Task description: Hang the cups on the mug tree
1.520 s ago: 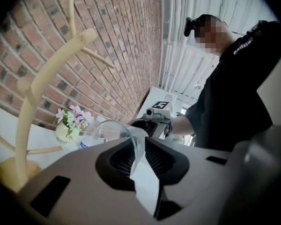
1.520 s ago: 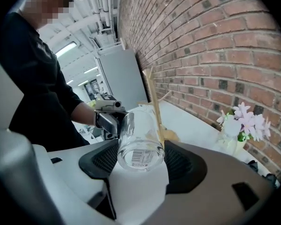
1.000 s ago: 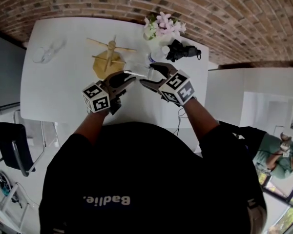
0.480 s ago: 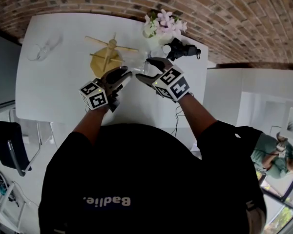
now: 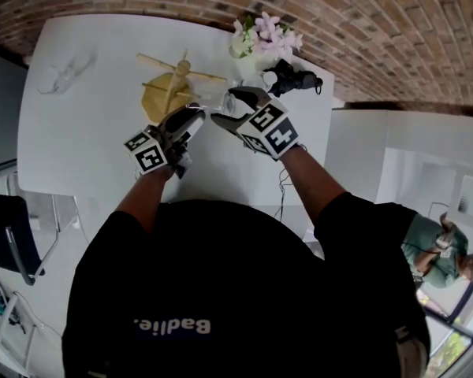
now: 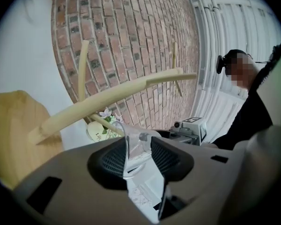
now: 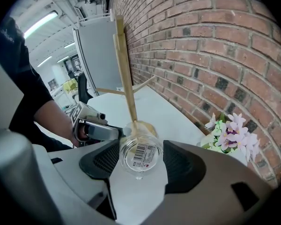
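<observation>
White desk point(image 5: 94, 140) fills the head view, and over it the left tool point(image 5: 195, 118) and right tool point(image 5: 230, 107) face each other, tips nearly meeting on a clear glass cup point(image 5: 225, 101). The wooden mug tree point(image 5: 172, 93) stands just beyond the left tool's tips.

Left gripper view: the pads pinch the cup's thin wall, with the tree's pegs slanting close ahead.

Right gripper view: the pads clamp the cup's body. Its barcode sticker faces the camera, and the left tool is at the rim on the far left.

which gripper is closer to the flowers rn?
Right. The right gripper sits right by the flowers; the left gripper is across the cup, nearer the mug tree.
</observation>
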### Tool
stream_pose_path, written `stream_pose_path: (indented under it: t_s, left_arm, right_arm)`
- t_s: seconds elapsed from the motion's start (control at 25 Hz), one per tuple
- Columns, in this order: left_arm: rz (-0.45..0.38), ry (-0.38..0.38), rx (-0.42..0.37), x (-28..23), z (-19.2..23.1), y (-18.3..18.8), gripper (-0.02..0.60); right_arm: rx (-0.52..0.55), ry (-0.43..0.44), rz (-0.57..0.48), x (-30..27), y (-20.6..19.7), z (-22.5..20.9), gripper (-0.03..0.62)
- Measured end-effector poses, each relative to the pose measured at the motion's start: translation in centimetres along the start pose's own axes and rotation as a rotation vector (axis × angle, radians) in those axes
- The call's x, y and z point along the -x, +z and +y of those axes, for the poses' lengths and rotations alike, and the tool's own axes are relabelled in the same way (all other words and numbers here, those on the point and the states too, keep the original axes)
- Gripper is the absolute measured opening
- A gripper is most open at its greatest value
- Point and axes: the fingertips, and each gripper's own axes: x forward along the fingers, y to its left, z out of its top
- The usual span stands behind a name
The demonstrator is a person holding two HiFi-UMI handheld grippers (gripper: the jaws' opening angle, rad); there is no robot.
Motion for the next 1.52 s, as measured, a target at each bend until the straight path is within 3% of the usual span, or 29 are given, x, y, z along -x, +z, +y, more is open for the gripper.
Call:
stream_pose_path:
  t_s: [0.8, 1.52]
  left_arm:
    - [-0.180, -0.002, 0.067, 2.0, 2.6, 1.2, 0.144]
    - [-0.173, 0.034, 0.061, 2.7, 4.3, 1.1, 0.164]
  right_arm:
    - [0.018, 0.007, -0.032, -2.5, 1.5, 0.1, 0.310]
    - [0.012, 0.002, -0.036, -4.1, 0.0, 0.1, 0.310]
